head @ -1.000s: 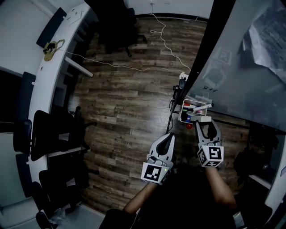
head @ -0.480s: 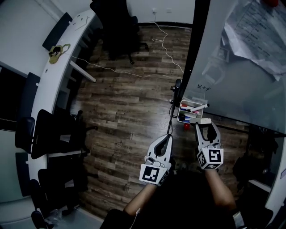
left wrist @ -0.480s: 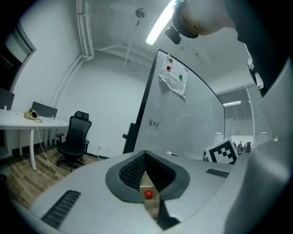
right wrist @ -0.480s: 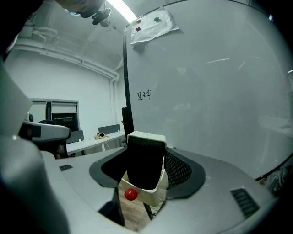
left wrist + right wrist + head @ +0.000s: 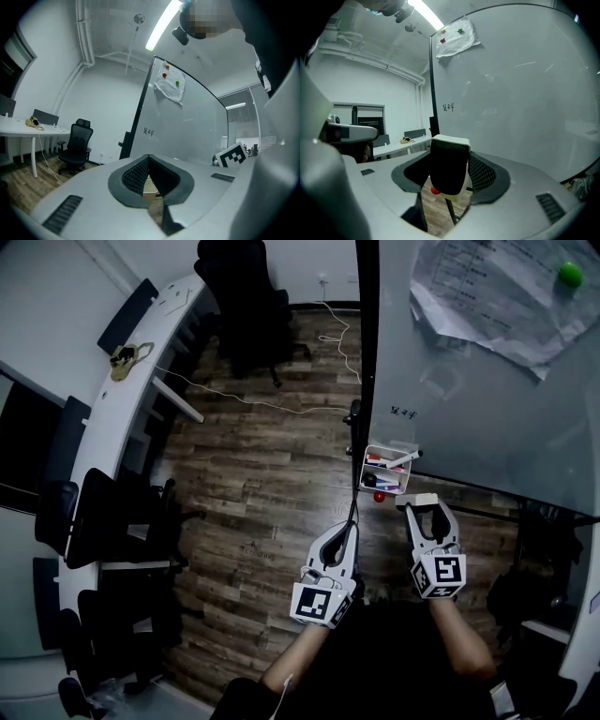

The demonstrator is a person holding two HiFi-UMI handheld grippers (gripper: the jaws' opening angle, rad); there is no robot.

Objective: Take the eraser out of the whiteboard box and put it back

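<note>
1. The right gripper (image 5: 427, 514) pinches the eraser (image 5: 418, 500) at the tips of its 2 jaws, which stand wide on it.
2. The dark felt side of the eraser faces back toward this gripper.
3. The whiteboard box (image 5: 367, 471) sits at the lower edge of the whiteboard (image 5: 469, 409). It is just ahead of the right gripper, a little to its left, and apart from the eraser.
4. The left gripper (image 5: 349, 531) is beside the right one, with its jaws pressed together and nothing between them.
</note>
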